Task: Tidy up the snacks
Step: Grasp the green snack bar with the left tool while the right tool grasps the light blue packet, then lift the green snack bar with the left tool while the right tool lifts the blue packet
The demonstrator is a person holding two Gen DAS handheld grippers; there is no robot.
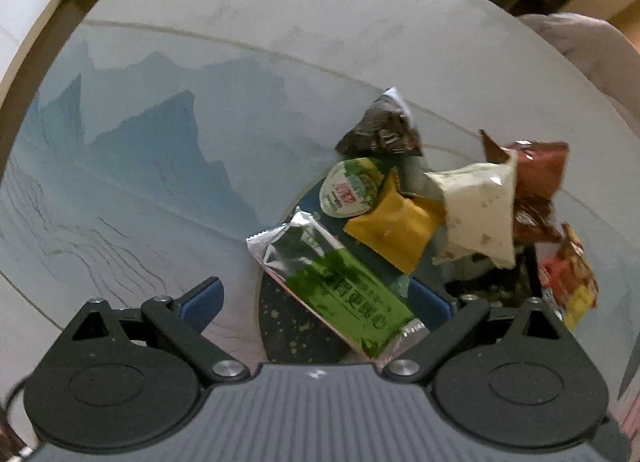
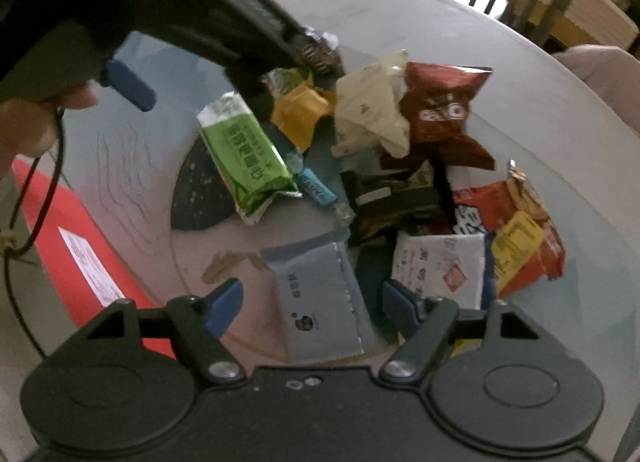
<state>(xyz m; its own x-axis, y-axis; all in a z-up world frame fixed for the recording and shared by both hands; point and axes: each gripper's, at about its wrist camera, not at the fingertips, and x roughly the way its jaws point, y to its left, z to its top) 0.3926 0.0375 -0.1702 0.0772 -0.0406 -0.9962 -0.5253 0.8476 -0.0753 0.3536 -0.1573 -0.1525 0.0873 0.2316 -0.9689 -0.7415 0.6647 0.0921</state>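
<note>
Dim indoor light, soft motion blur, strong fisheye edge bending.

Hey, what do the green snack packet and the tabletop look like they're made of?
Green snack packet: likely metallised plastic film, glossy, judging by its shiny silver crimped ends. Tabletop: smooth and hard, with a printed blue mountain scene, possibly glass or laminate; the look leaves it open.
</note>
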